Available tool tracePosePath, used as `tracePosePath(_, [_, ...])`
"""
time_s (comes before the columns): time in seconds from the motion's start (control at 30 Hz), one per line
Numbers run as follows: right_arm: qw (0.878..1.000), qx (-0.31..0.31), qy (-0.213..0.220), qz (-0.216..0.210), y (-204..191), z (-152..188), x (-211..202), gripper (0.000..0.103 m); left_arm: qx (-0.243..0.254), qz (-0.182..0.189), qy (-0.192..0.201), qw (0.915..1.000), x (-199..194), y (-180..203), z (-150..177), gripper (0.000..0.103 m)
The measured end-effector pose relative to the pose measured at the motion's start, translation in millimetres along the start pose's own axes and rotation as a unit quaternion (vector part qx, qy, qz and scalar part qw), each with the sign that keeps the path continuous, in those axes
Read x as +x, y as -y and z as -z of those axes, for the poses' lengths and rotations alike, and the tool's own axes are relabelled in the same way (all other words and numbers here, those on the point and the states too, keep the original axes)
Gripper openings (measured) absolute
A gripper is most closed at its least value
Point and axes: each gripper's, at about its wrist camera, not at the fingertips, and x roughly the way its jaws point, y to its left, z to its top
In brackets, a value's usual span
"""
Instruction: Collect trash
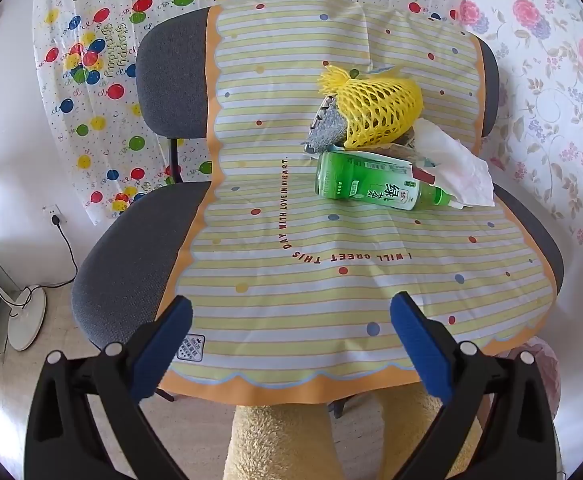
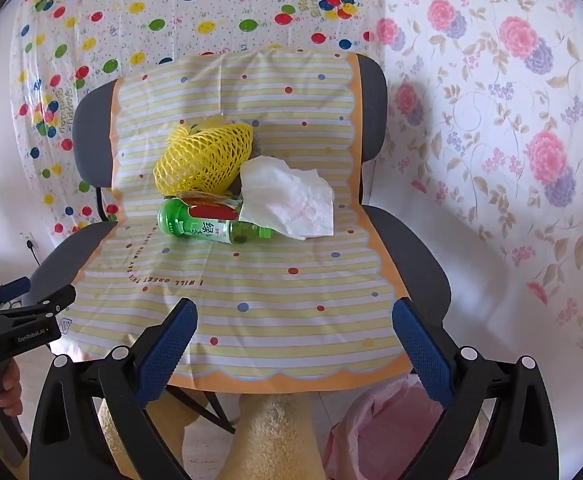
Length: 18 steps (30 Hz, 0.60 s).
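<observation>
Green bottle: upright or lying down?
Lying down. The green bottle rests on its side on the striped cloth, neck under the tissue.

A green plastic bottle (image 1: 365,182) lies on its side on the chair seat. Just behind it sits a yellow foam net (image 1: 375,108). A crumpled white tissue (image 1: 457,168) rests over the bottle's neck end, touching it.

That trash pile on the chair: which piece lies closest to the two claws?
The green bottle, lying on its side at the front edge of the pile. The yellow foam net sits behind it toward the chair back, and the white tissue drapes over its cap end, slightly farther back.
</observation>
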Motion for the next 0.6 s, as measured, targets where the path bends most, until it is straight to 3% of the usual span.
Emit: tracePosePath(0.6, [1.0,0.0,-0.006,-0.001,0.3,0.0,1.0,0.097,-0.001,0.0,-0.001,1.0,0.5,-0.9,-0.9,0.096])
